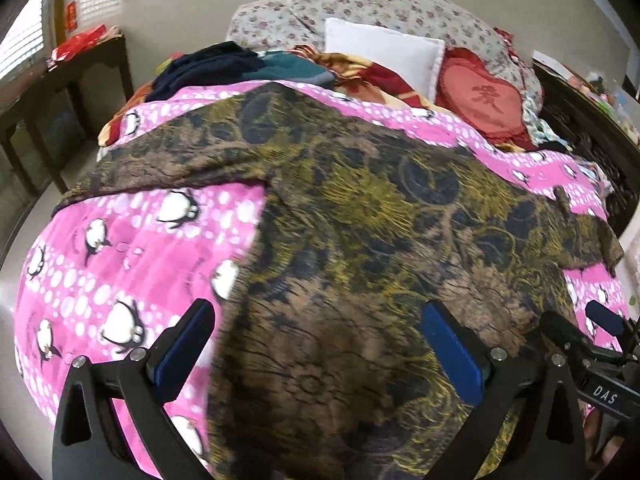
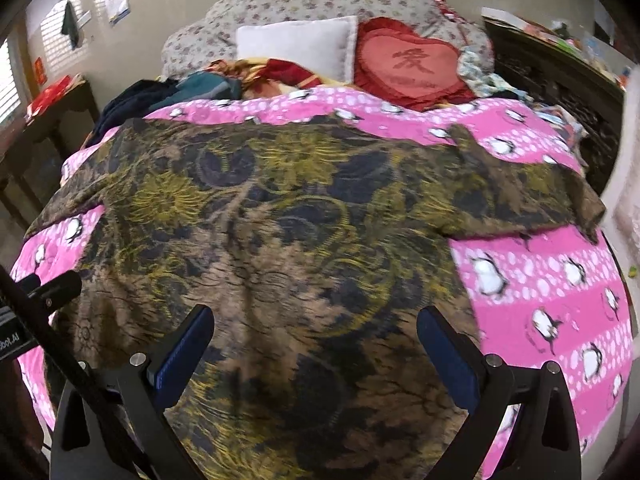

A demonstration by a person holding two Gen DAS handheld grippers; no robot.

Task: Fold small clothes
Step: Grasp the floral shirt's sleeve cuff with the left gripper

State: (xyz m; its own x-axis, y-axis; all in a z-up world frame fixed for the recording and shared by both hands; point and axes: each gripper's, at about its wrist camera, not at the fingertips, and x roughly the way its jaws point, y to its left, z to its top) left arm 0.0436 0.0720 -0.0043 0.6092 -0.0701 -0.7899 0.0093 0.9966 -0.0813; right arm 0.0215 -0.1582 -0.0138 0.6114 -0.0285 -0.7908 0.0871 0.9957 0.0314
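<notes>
Two claws, left (image 1: 316, 320) right (image 2: 314, 326), agape; one garment (image 2: 280, 240) flat.

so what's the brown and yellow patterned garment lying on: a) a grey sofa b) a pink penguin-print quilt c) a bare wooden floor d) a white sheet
b: the brown and yellow patterned garment is spread flat over the pink penguin-print quilt, which shows on both sides of it.
</notes>
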